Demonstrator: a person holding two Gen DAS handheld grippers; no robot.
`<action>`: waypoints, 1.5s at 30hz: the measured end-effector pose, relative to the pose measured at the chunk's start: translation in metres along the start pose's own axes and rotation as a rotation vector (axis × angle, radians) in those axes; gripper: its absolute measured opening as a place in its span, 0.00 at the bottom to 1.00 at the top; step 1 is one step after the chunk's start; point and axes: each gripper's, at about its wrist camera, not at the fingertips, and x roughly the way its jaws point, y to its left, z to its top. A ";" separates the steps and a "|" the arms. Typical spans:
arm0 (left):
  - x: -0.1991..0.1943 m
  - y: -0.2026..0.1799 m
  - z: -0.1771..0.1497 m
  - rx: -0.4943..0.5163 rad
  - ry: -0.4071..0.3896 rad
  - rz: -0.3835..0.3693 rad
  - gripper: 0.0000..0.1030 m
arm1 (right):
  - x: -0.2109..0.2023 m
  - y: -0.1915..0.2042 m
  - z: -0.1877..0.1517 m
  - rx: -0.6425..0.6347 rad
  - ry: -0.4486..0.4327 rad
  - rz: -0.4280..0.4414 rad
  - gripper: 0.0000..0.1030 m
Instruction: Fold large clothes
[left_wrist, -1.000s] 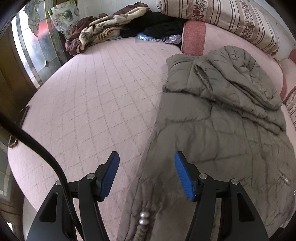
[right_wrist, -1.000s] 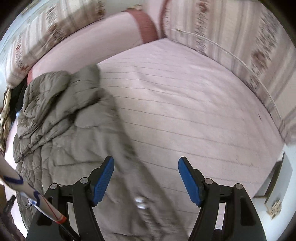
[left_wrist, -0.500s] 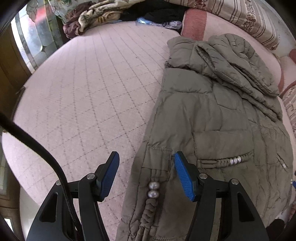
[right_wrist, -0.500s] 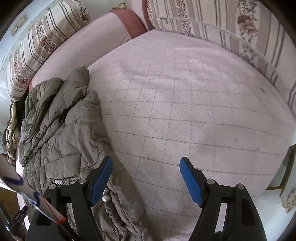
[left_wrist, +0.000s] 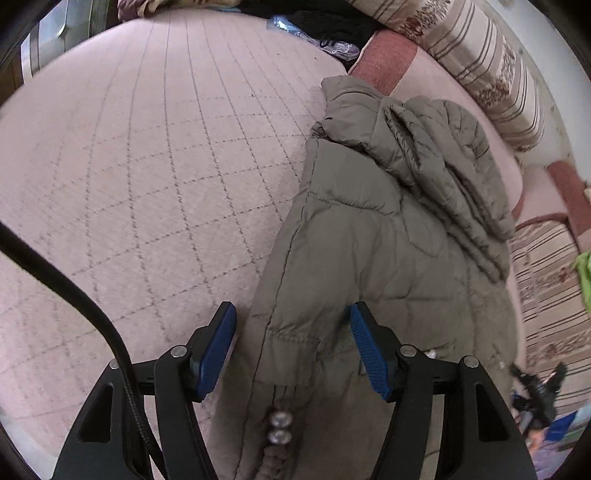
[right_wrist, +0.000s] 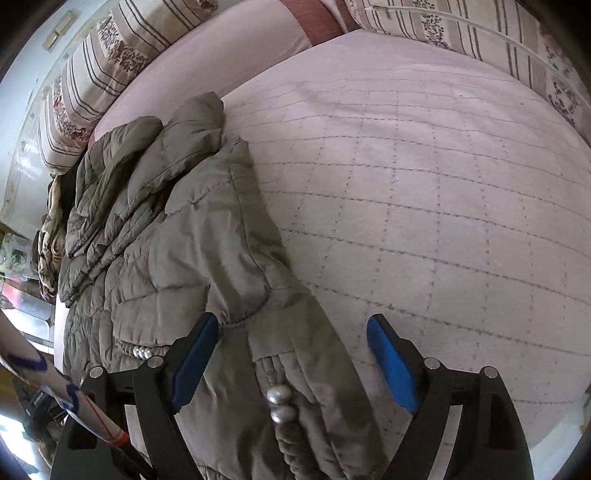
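An olive-grey quilted coat (left_wrist: 376, 236) lies lengthwise on a pink quilted bed (left_wrist: 147, 166), hood end far, hem end near me. My left gripper (left_wrist: 290, 328) is open and straddles the coat's left hem edge, above a braided trim with two silver beads (left_wrist: 279, 428). In the right wrist view the coat (right_wrist: 177, 229) fills the left half. My right gripper (right_wrist: 291, 347) is open over the coat's right hem edge, with another beaded braid (right_wrist: 280, 404) between its fingers. Neither gripper holds cloth.
Striped floral cushions (left_wrist: 476, 55) line the bed's far side, also in the right wrist view (right_wrist: 96, 70). A heap of other clothes (left_wrist: 332, 22) lies at the far end. A black cable (left_wrist: 74, 288) crosses the left wrist view. Bare bed (right_wrist: 424, 206) spreads right of the coat.
Both grippers have moved forward and lower over the coat's hem, so the hem edges and beaded braids now sit between the open fingers. The coat itself has not moved.
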 end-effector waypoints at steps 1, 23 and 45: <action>0.000 0.000 0.000 -0.003 0.001 -0.008 0.62 | 0.001 0.001 0.001 -0.001 -0.001 0.000 0.85; -0.016 0.006 -0.042 0.007 0.104 -0.207 0.67 | -0.004 0.001 -0.028 -0.052 0.151 0.245 0.87; -0.022 0.018 -0.075 -0.043 0.134 -0.328 0.67 | -0.013 -0.004 -0.088 0.044 0.196 0.455 0.86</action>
